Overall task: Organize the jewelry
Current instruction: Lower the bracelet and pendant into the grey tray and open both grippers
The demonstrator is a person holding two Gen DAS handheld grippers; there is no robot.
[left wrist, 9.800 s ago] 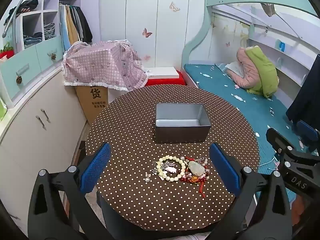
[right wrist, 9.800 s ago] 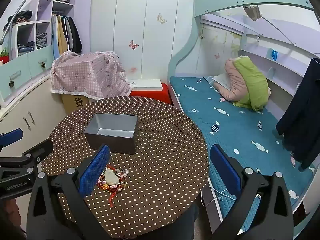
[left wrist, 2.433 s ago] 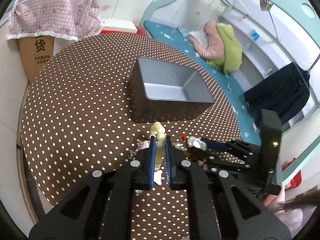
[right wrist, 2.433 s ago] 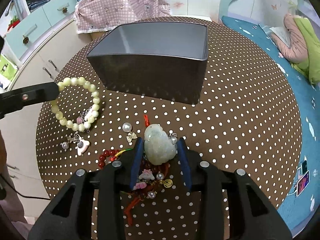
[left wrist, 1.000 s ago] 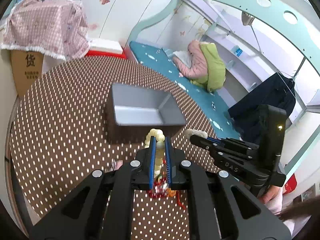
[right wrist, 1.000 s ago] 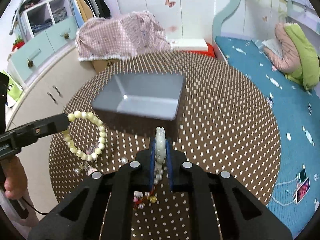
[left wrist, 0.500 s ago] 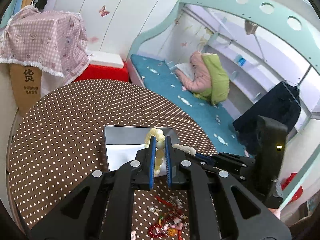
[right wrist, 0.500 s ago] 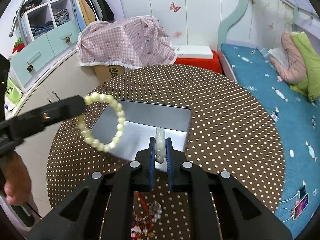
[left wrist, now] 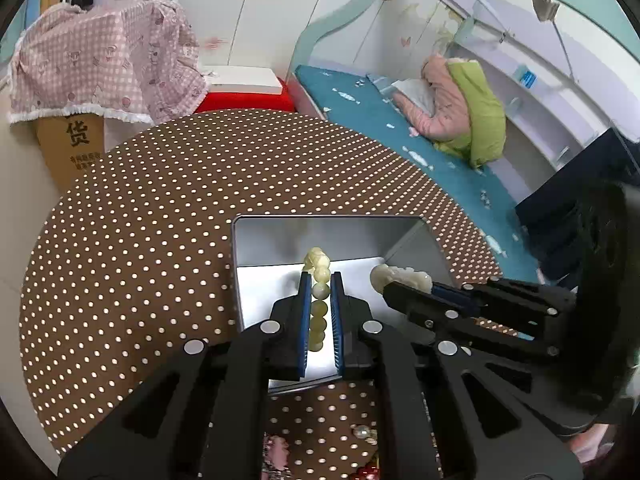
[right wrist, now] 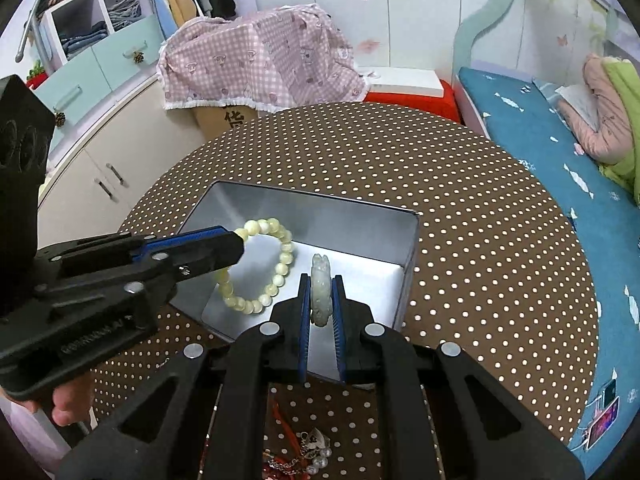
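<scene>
Nearby, at nine o'clock in the right wrist view, the left gripper (right wrist: pixel 236 246) clamps a pale bead bracelet (right wrist: pixel 276 276) hanging over the metal box (right wrist: pixel 412 248). Centrally, the right gripper (right wrist: pixel 321 300) pinches a jade pendant (right wrist: pixel 321 292) above that box. At six o'clock, loose trinkets (right wrist: pixel 308 456) lie on the dotted brown tablecloth (right wrist: pixel 500 280); a bed (right wrist: pixel 560 152) sits at three o'clock.

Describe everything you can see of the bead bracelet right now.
The bead bracelet is a closed loop of round, glossy, pale yellow-cream beads that look like polished stone. The left gripper is shut on one side of it, so the loop hangs over the open grey metal box, above its floor. In the left wrist view it shows edge-on between the blue pads. The jade pendant beside it looks close but apart.
</scene>
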